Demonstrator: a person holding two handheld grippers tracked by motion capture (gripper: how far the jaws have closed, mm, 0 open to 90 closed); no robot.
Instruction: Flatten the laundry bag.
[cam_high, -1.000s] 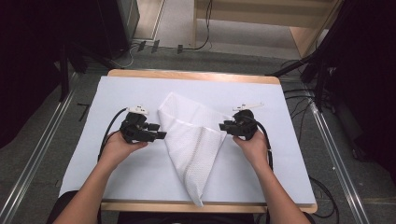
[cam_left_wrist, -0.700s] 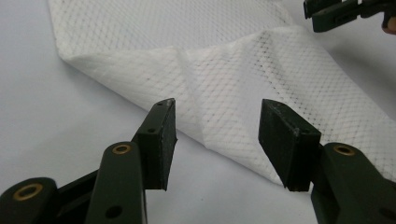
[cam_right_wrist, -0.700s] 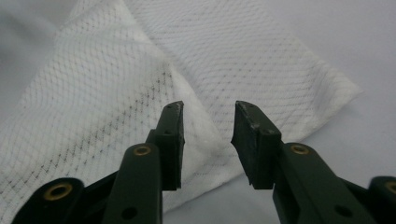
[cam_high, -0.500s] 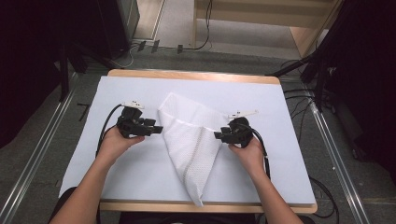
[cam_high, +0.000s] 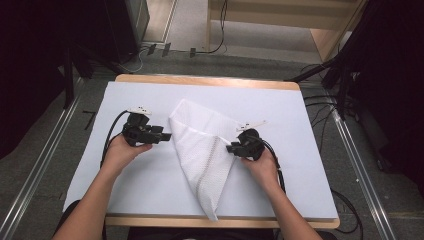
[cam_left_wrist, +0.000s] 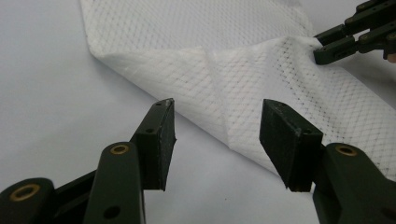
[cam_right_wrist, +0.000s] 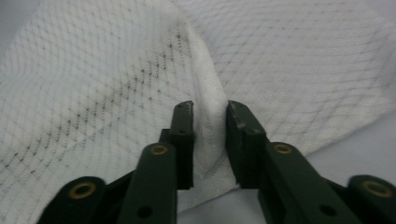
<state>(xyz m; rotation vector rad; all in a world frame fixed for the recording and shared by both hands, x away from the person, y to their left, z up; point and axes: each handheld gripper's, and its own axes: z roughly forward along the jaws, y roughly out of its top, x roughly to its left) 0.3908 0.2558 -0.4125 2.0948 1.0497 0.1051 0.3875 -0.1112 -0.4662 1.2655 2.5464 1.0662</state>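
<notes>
A white mesh cloth (cam_high: 202, 150) lies folded into a long triangle on the white-covered table (cam_high: 300, 115), with its point toward the near edge. My left gripper (cam_high: 166, 136) stands open just left of the cloth's left edge. In the left gripper view the cloth's fold (cam_left_wrist: 210, 28) lies ahead of the open left gripper (cam_left_wrist: 218, 105). My right gripper (cam_high: 230, 148) is at the cloth's right edge, shut on a raised ridge of the fabric. The right gripper view shows that ridge (cam_right_wrist: 208, 88) pinched in the right gripper (cam_right_wrist: 208, 107). The right gripper (cam_left_wrist: 322, 51) also appears in the left gripper view, at the top right.
The table has a wooden rim (cam_high: 200, 80) at the far side and stands between metal floor rails (cam_high: 45, 165). Cables (cam_high: 320, 100) run on the floor to the right. A wooden frame (cam_high: 325, 30) stands behind the table.
My right gripper has moved toward the near edge and slightly left, staying at the cloth's right edge. My left gripper has drawn back a little to the left of the cloth.
</notes>
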